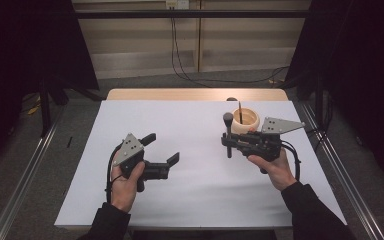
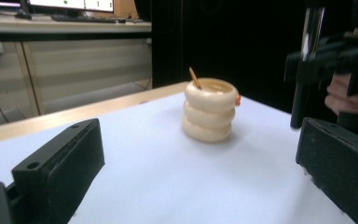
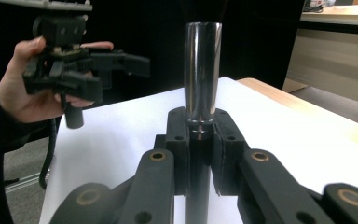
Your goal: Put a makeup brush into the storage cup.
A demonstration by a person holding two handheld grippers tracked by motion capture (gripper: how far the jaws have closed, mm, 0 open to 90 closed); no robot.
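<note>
Two grippers work the near table: the left gripper hangs open and empty, while the right gripper clamps a makeup brush upright by its slick, stiff, probably light metal handle; beyond stands the ringed holder.

A cream ribbed cup with a small orange spot on its side stands on the white table cover. The brush has a shiny silver collar and black handle. Both grippers are black, with grey plates on top.
</note>
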